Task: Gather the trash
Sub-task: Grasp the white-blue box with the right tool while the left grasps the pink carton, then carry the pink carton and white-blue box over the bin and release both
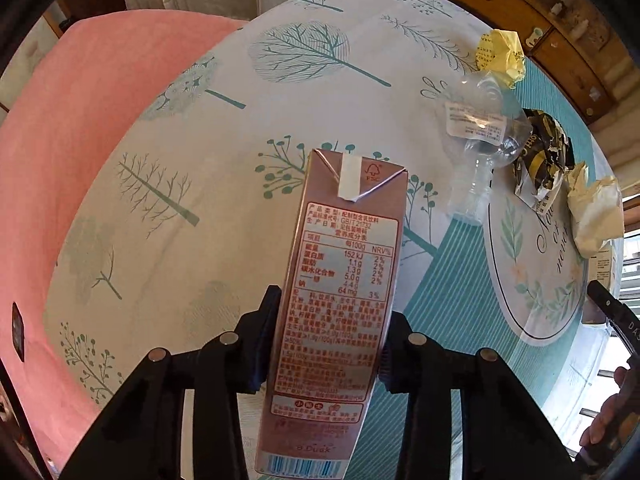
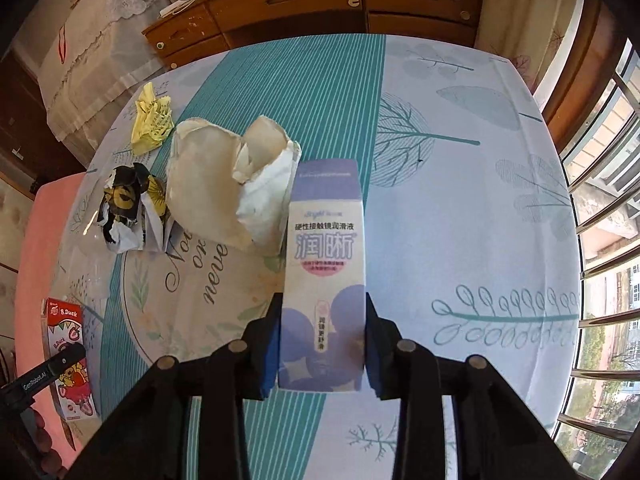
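I am holding the left gripper [image 1: 326, 344] over the bench [image 1: 224, 128], its jaws clamped on the long sides of the pink drink carton [image 1: 340, 280], which is filling the lower centre of the left wrist view with its folded top pointing away; gripping across the narrow width is, I judge, what is keeping it from twisting. To the upper right of that frame the rest of the trash is lying bunched: a crushed clear bottle [image 1: 480, 140], a yellow paper wad [image 1: 500, 56], a black-and-gold wrapper [image 1: 540, 152] and a cream paper bag [image 1: 596, 216]. The left half of the cloth is lying bare toward a pink blanket [image 1: 80, 140] past the bench edge. In the right wrist view the right gripper [image 2: 322, 344] is clamped on a white-and-purple box [image 2: 326, 272] at centre frame, just beside the cream bag. Right of it the cloth is running open to the bench edge and the window bars [image 2: 600, 220], so I judge that side freest for carrying away.
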Available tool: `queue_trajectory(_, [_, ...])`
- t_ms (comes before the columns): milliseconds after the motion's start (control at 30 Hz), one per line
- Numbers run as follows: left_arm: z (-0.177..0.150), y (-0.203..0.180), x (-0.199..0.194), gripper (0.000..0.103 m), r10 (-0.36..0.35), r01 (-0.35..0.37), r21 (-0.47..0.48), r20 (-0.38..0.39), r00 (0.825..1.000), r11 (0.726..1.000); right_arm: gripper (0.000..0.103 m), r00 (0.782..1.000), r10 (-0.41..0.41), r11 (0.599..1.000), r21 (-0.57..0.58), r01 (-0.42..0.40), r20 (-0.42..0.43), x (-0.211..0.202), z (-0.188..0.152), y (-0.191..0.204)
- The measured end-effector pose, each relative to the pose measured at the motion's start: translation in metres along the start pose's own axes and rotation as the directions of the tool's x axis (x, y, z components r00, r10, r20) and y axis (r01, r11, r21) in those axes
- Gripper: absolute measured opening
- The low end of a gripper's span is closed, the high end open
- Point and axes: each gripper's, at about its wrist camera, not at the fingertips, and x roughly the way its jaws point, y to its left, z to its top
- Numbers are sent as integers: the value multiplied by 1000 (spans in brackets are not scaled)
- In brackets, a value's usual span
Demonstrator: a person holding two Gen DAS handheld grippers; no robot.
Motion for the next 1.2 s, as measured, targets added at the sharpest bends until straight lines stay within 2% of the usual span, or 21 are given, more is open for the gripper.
queue_trajectory(267, [-28, 17, -49, 39, -55, 52, 51, 66, 996, 997, 34, 999, -4, 999, 40, 2, 40, -46, -39, 5])
queue_trajectory(533, [-60, 49, -103, 40, -166, 147, 166, 104, 981, 975, 34, 995, -28, 999, 44, 25, 92, -99, -104, 48])
queue_trajectory(667, [-78, 72, -123, 39, -209, 175, 257, 111, 971, 950, 34, 992, -39, 997, 72, 30, 124, -123, -148, 80])
queue_trajectory(933, [-120, 128, -151, 40, -297, 227, 412, 112, 948, 882, 34, 984, -79, 991, 118, 60, 159, -154, -243, 148])
queue_trajectory(1067, [-145, 151, -152, 40, -336, 265, 456, 80, 938, 849, 34, 981, -99, 989, 121, 80, 168, -166, -284, 174])
queue_trajectory(1200, [-174, 163, -146, 40, -346, 290, 495, 22, 938, 819, 34, 985, -110, 989, 115, 95, 134, -172, -320, 190])
